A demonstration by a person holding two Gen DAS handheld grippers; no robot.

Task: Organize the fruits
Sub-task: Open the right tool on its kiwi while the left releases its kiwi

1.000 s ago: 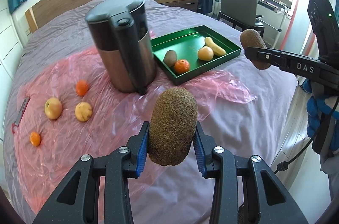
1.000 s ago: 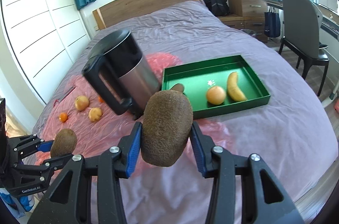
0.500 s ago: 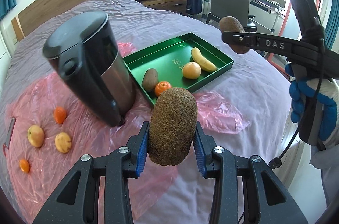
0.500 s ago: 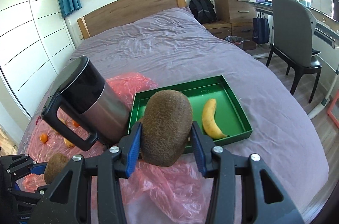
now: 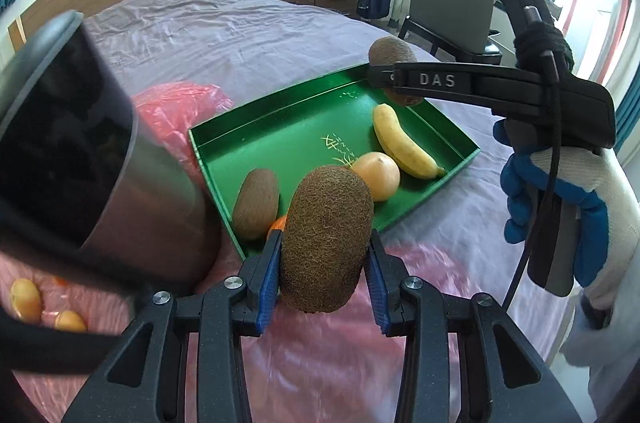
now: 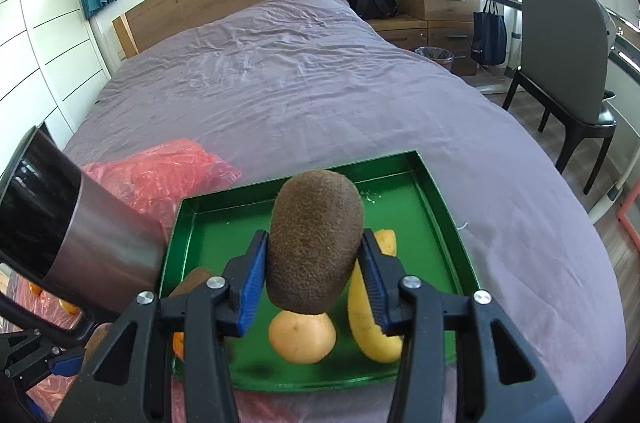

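Kiwis first: you've got three in sight, one clamped in your left gripper [image 5: 322, 265], one [image 6: 314, 243] pinched tight in your right gripper [image 6: 312, 287], and a third kiwi [image 5: 256, 205] lying in the green tray [image 5: 224, 139]. Both held ones hang above the tray, not touching it. Also in the tray: one banana [image 5: 404, 143], one round pale-orange fruit [image 5: 378, 175], and one small orange [image 5: 278, 223] peeking out behind your left kiwi. Just left of the tray stands one steel kettle [image 5: 80, 151] on the pink plastic sheet [image 5: 180, 103], and two yellowish fruits [image 5: 26, 299] sit on that sheet past it.
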